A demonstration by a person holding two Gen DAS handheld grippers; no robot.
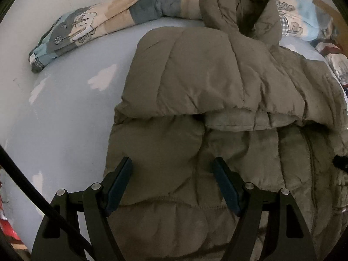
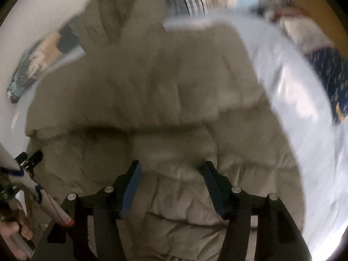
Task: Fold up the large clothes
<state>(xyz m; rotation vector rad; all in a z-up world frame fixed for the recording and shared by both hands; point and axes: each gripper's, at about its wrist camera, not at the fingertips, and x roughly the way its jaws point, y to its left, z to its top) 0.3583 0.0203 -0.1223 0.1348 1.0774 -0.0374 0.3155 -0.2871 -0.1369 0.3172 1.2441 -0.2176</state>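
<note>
Jacket folded (hood up) — grippers parted.

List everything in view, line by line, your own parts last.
jacket: one, olive-brown, hooded, puffy, spread on the bed, its upper part lying over the lower.
bed sheet: one, pale blue with white clouds, under the jacket.
quilt: one, patchwork blue, grey and beige, rolled along the wall.
clutter: several items, mixed colours, far right, unclear.
left gripper: one, black, blue pads, open over the jacket.
right gripper: one, same, open; view blurred.
</note>
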